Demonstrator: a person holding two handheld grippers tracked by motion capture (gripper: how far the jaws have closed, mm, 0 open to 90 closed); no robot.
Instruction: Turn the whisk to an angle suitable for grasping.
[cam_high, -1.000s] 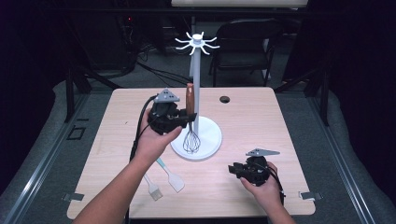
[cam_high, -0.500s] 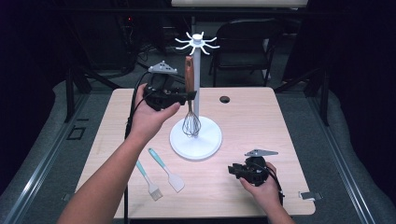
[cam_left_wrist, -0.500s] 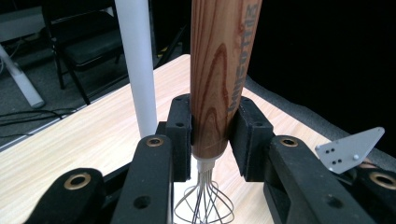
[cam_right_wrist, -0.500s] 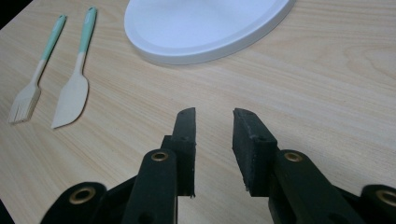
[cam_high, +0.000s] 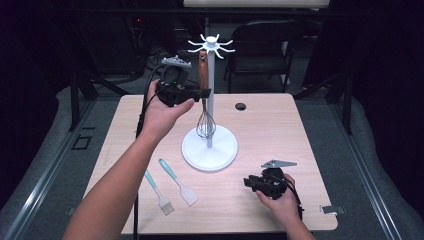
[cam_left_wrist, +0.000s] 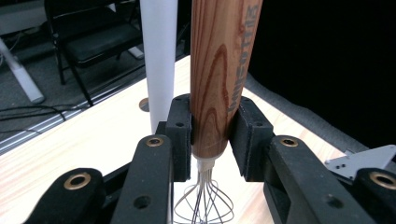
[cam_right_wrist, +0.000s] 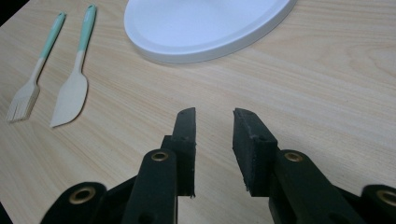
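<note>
A whisk (cam_high: 203, 70) with a wooden handle and wire head hangs upright, wires down, close beside the pole of a white hook stand (cam_high: 210, 150). My left gripper (cam_high: 202, 93) is shut on the lower part of the handle; in the left gripper view both pads press the wood (cam_left_wrist: 219, 79), with the white pole (cam_left_wrist: 159, 60) just behind. The handle's top is just below the stand's hooks (cam_high: 211, 44). My right gripper (cam_high: 252, 182) rests low near the table's front right, open, with nothing between its jaws (cam_right_wrist: 212, 126).
A teal-handled brush (cam_high: 157, 192) and a teal-handled spatula (cam_high: 177, 182) lie at the front left of the wooden table (cam_high: 300, 130); the right gripper view shows the brush (cam_right_wrist: 32, 79) and spatula (cam_right_wrist: 74, 79) beside the stand's base (cam_right_wrist: 205, 23). A chair (cam_high: 265, 45) stands behind the table.
My left gripper has lifted the whisk up along the pole, so its wire head now hangs above the base. The right gripper has stayed where it was.
</note>
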